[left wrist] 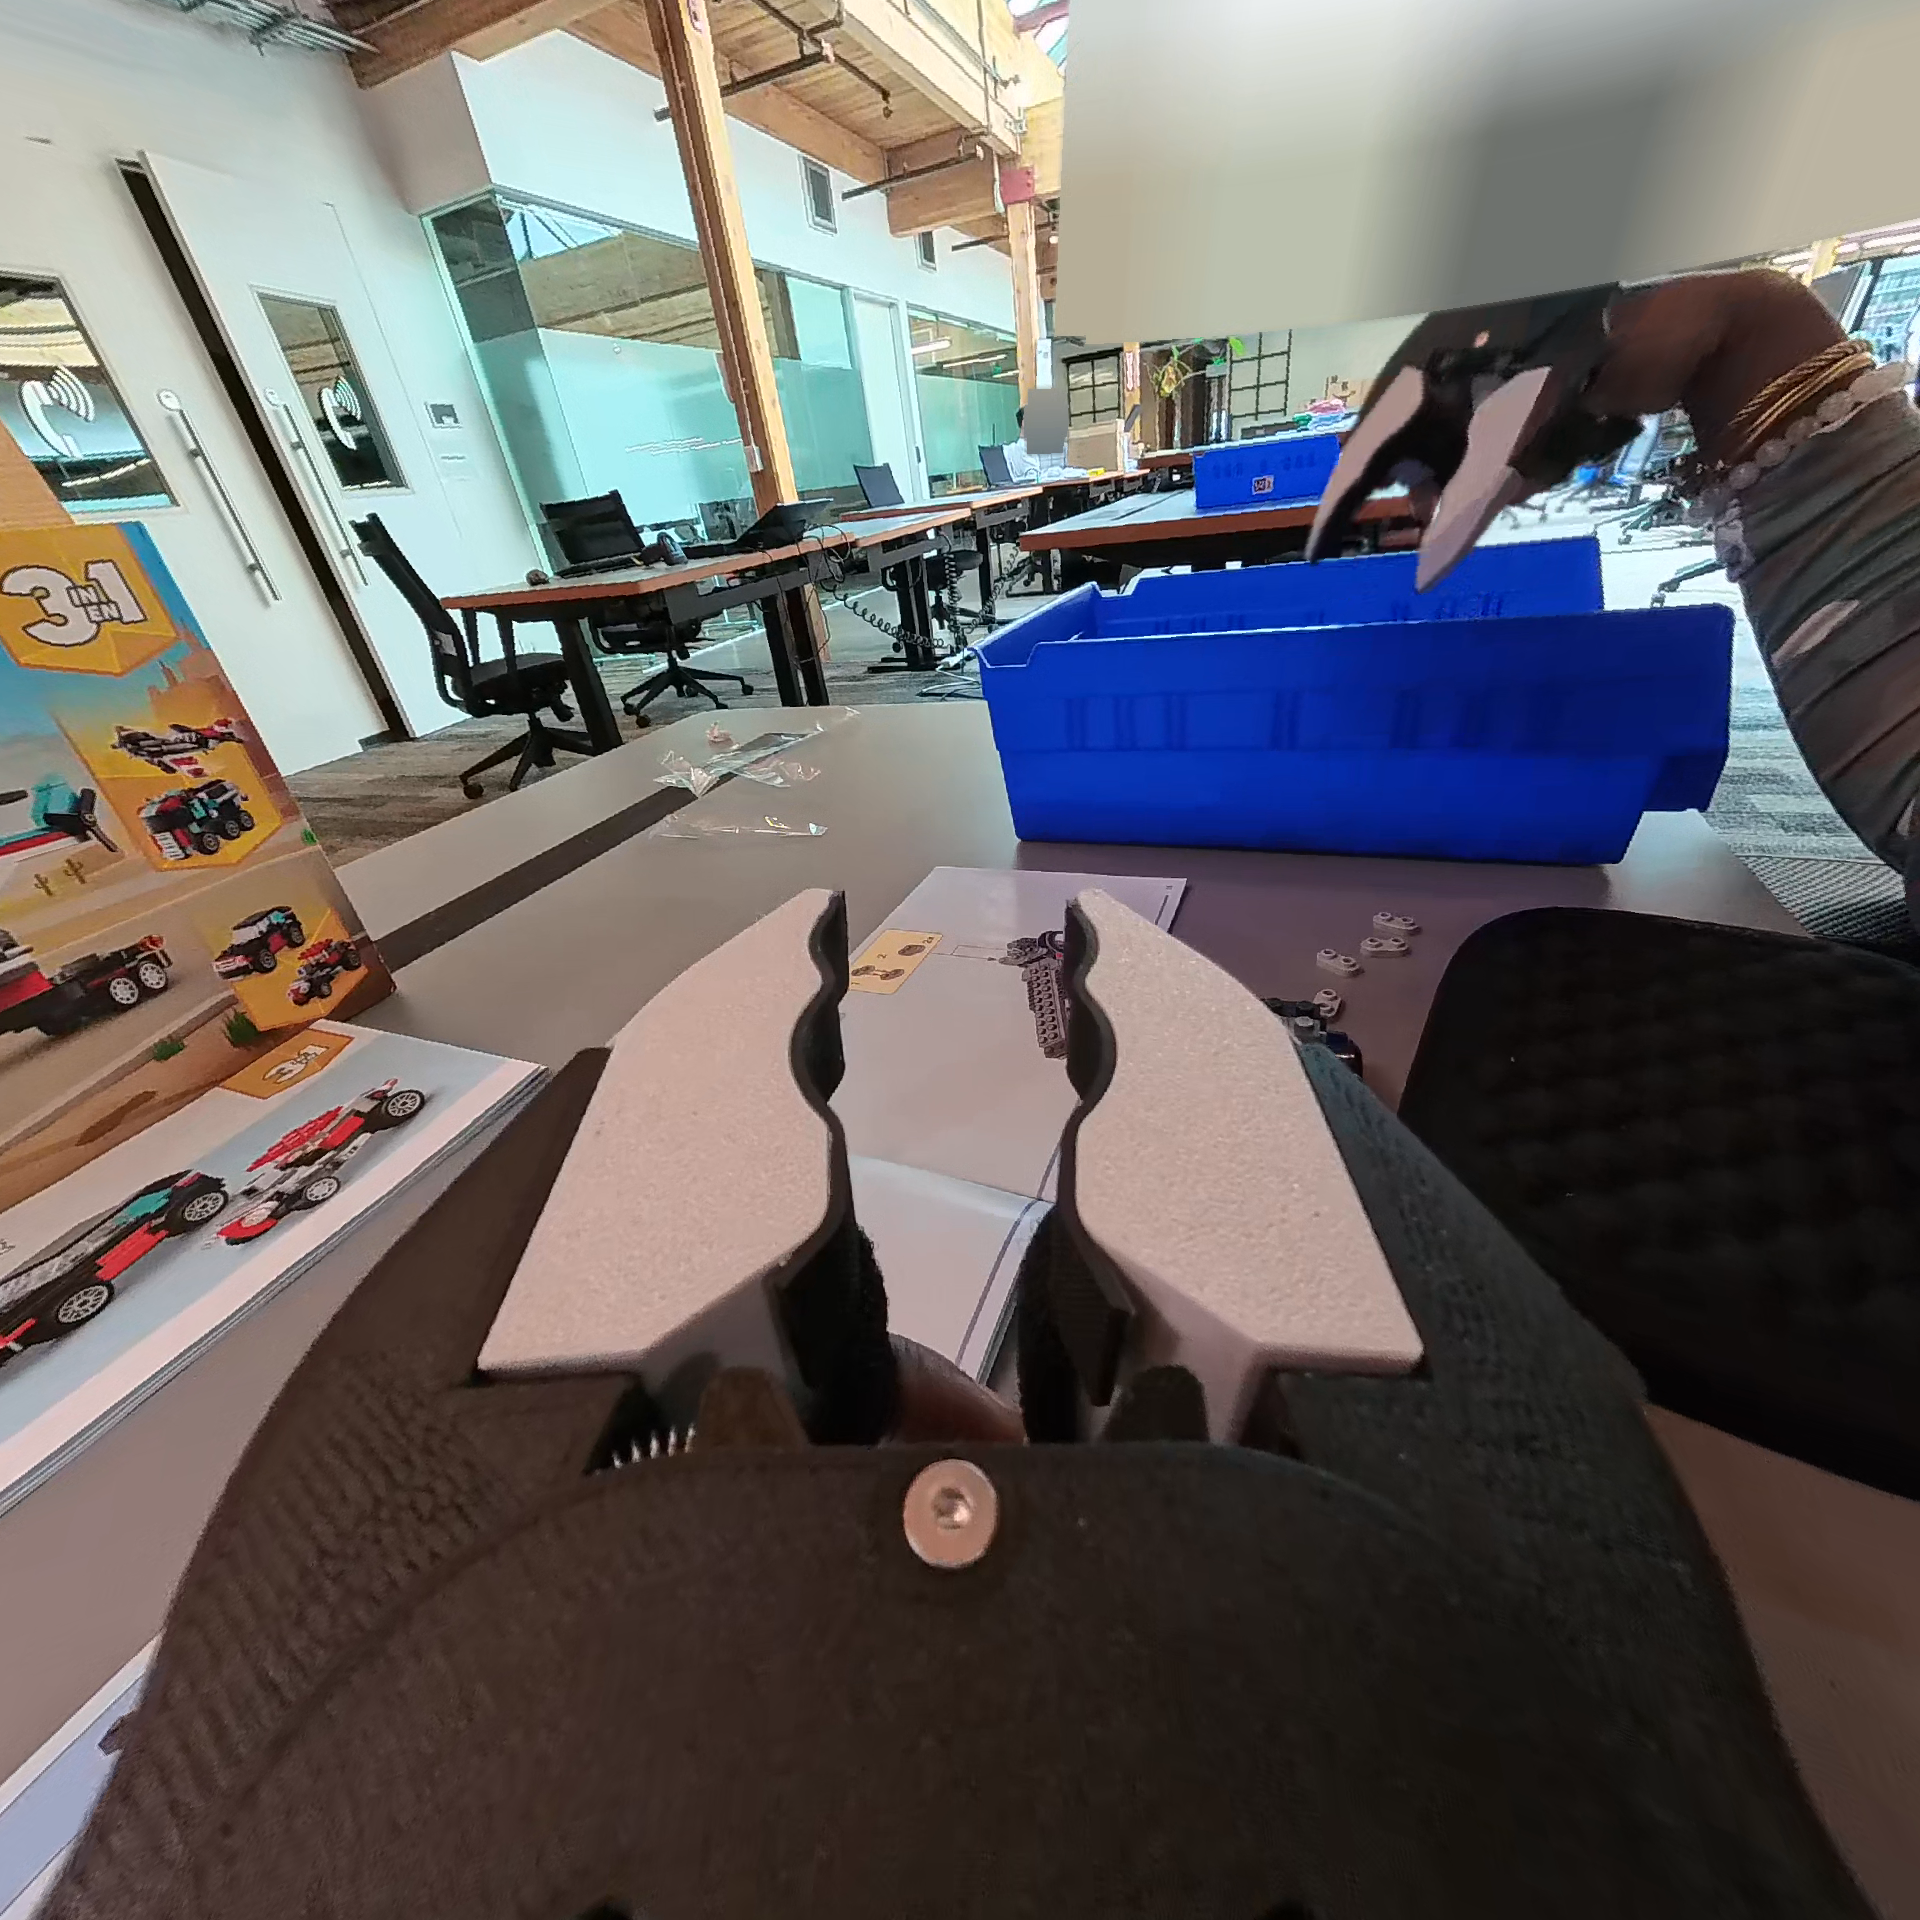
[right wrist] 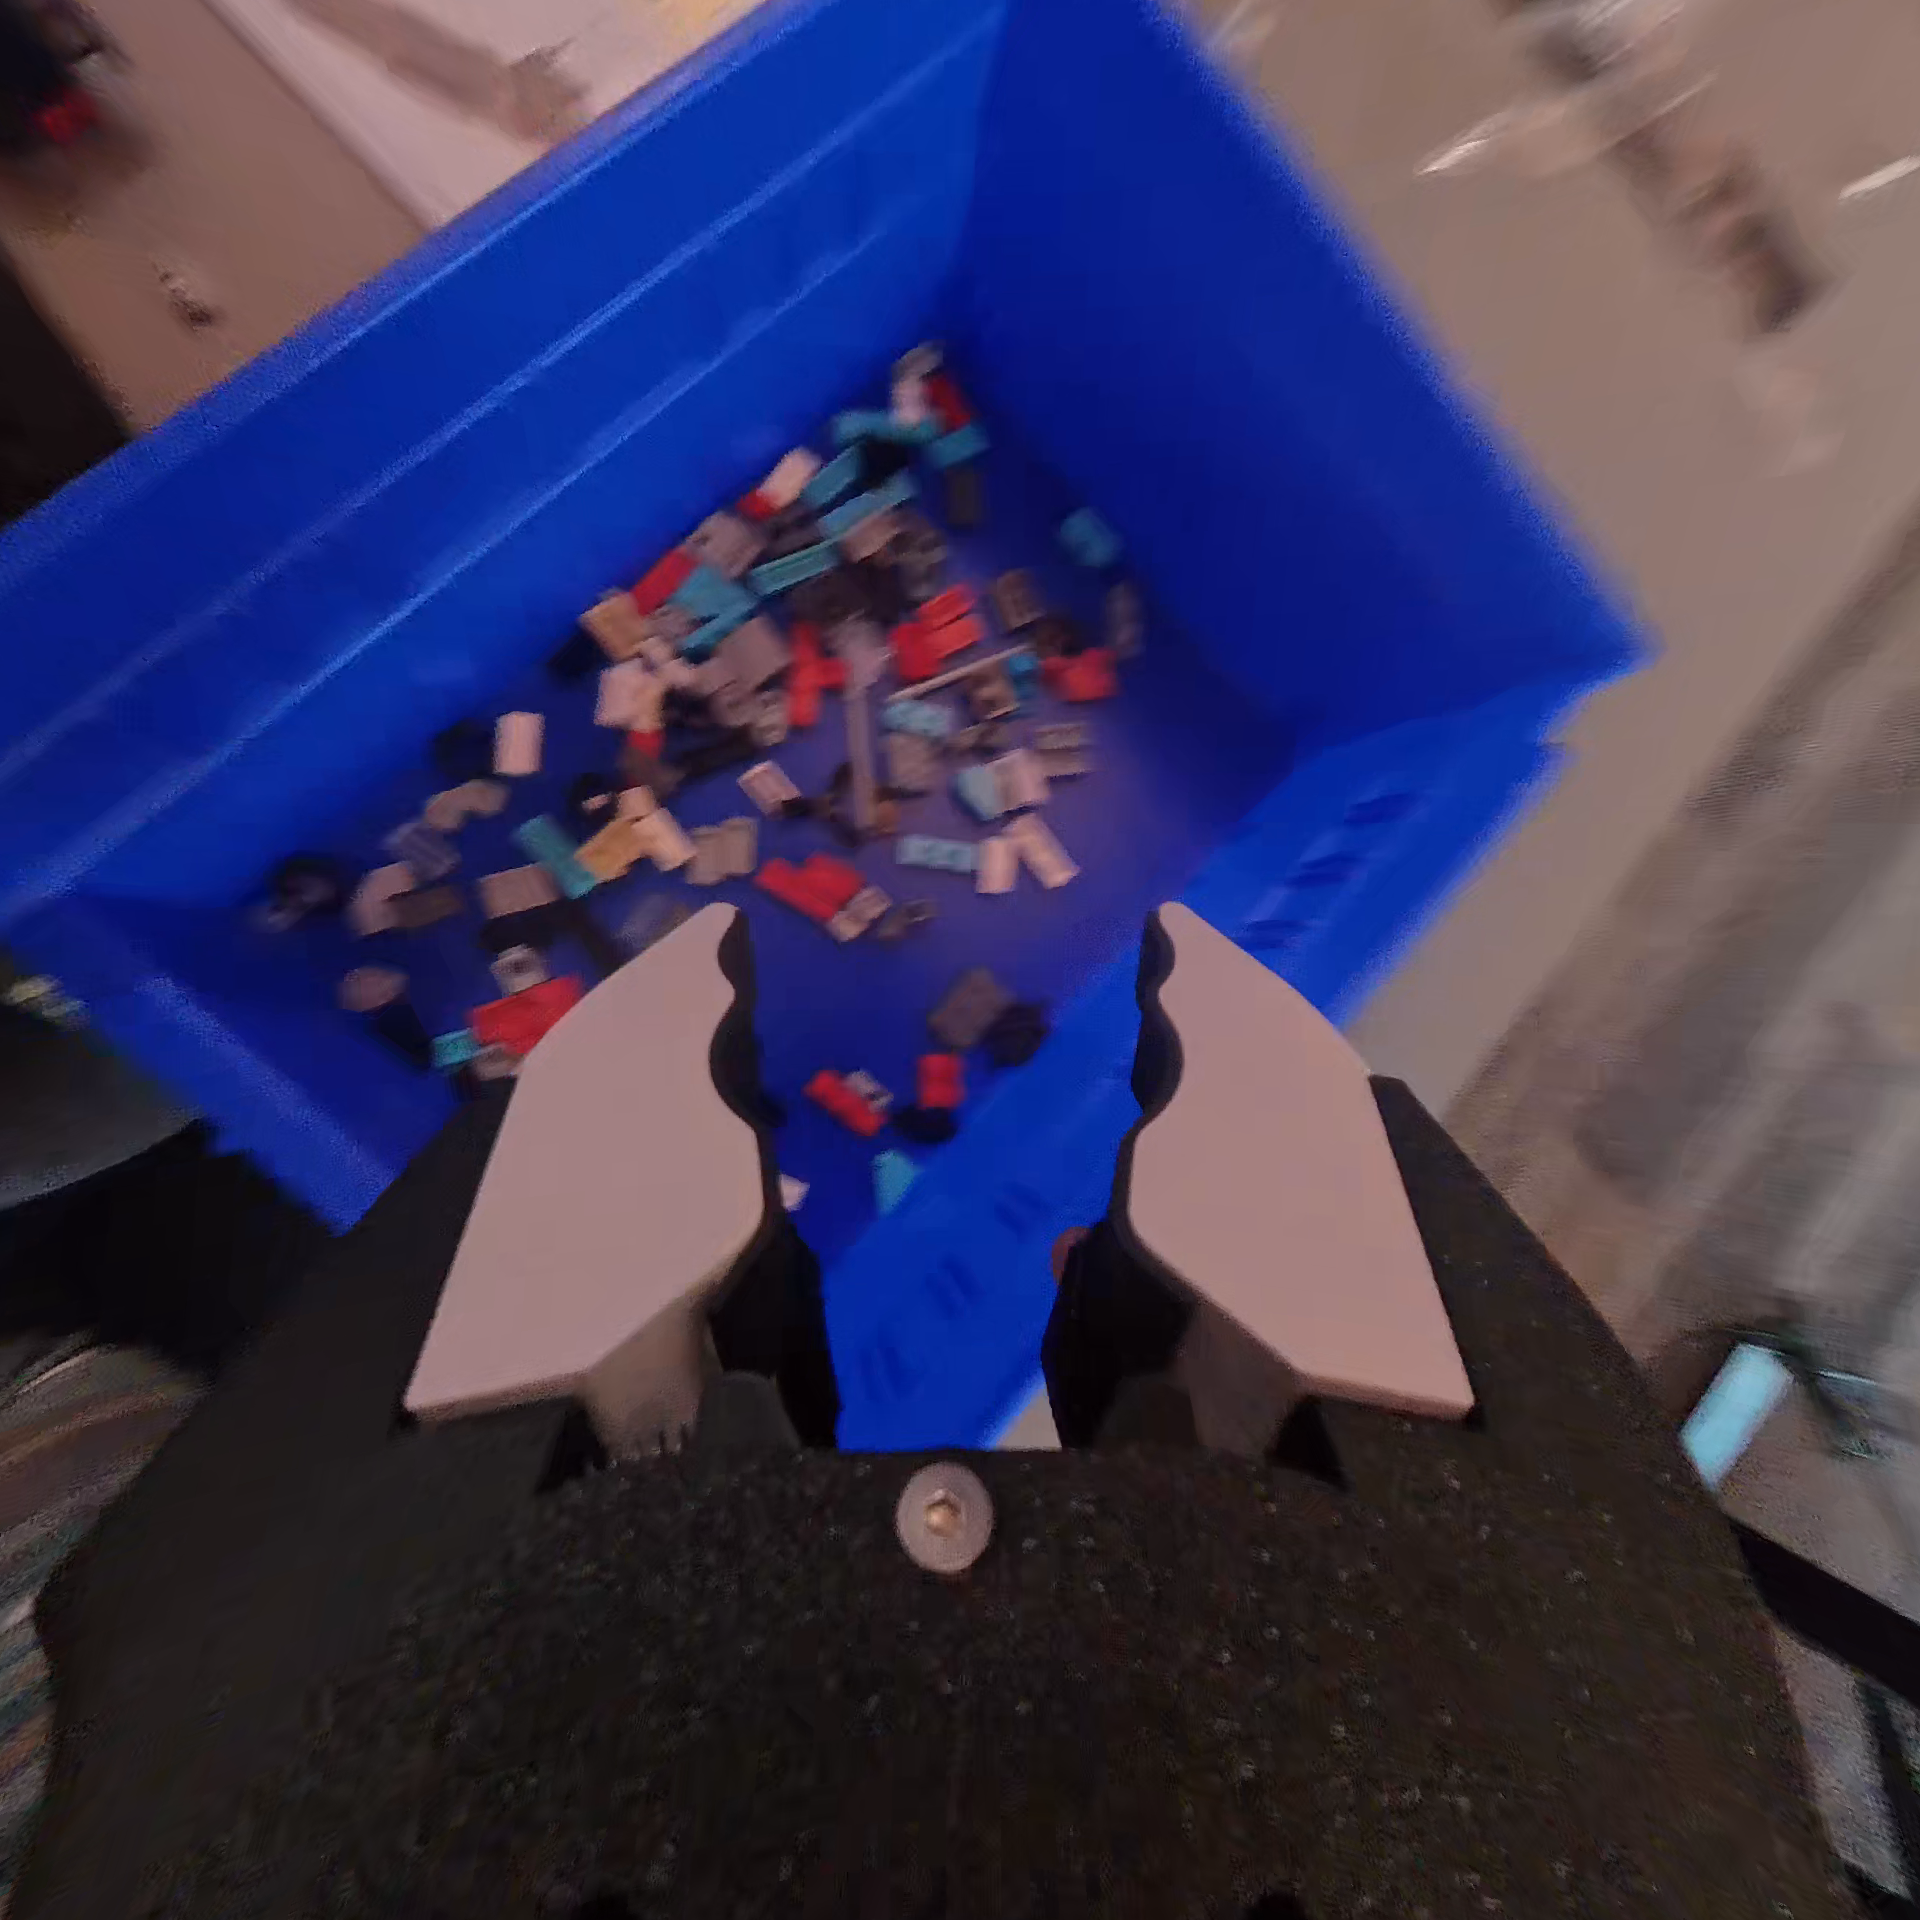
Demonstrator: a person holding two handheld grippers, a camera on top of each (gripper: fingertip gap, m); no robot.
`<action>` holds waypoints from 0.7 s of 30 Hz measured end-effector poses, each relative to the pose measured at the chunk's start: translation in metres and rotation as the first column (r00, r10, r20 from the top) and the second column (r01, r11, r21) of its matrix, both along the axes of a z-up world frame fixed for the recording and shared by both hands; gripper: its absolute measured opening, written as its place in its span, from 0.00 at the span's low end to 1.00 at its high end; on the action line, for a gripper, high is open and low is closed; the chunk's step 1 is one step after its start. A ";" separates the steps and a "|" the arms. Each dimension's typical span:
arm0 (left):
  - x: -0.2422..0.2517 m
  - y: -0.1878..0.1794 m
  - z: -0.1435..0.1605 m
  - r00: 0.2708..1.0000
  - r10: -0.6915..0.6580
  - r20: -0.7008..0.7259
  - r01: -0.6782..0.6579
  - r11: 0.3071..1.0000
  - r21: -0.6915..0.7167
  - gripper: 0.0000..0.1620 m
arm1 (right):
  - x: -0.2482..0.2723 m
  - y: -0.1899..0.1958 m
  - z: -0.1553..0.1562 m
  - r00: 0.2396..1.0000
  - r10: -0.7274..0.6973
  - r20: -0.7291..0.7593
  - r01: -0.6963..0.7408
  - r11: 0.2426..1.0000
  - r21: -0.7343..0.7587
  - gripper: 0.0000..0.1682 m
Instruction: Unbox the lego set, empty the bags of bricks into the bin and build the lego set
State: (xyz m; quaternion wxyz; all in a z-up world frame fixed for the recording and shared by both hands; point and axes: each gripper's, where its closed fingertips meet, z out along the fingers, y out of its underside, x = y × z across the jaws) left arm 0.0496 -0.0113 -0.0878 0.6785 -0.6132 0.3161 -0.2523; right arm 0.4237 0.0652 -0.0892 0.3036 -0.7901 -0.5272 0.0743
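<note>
My left gripper (left wrist: 951, 914) is open and empty, low over an open instruction booklet (left wrist: 977, 1039) on the grey table. The blue bin (left wrist: 1340, 748) stands at the far right of the table. My right gripper (left wrist: 1387, 566) shows above the bin's far wall, jaws apart. In the right wrist view my right gripper (right wrist: 940, 925) is open and empty over the blue bin (right wrist: 1247, 499), which holds several loose bricks (right wrist: 790, 717) in red, teal, grey, white and black. That view is blurred.
The lego box (left wrist: 135, 790) stands at the left, with a second booklet (left wrist: 239, 1195) lying before it. Empty clear bags (left wrist: 738, 774) lie mid-table. A few small grey pieces (left wrist: 1371, 940) and a dark partial build (left wrist: 1314, 1023) lie right of the booklet. Spacing between my two grippers at the tips: around 40 centimetres.
</note>
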 end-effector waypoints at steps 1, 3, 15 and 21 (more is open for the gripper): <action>0.000 0.000 0.000 1.000 0.000 -0.001 0.000 1.000 0.002 0.24 | 0.003 0.007 0.009 1.000 -0.019 -0.012 0.019 0.997 0.076 0.44; 0.000 0.000 0.000 1.000 0.004 -0.002 -0.004 1.000 0.000 0.24 | 0.006 0.010 0.019 0.999 -0.022 -0.048 0.028 0.990 0.139 0.45; 0.000 0.000 0.000 1.000 -0.002 0.002 0.002 1.000 -0.005 0.24 | -0.020 -0.024 0.023 0.958 0.262 -0.114 -0.247 0.961 0.126 0.33; 0.001 0.002 -0.004 1.000 0.006 -0.018 -0.006 1.000 -0.019 0.24 | -0.026 -0.040 0.014 0.944 0.304 -0.126 -0.304 0.952 0.019 0.19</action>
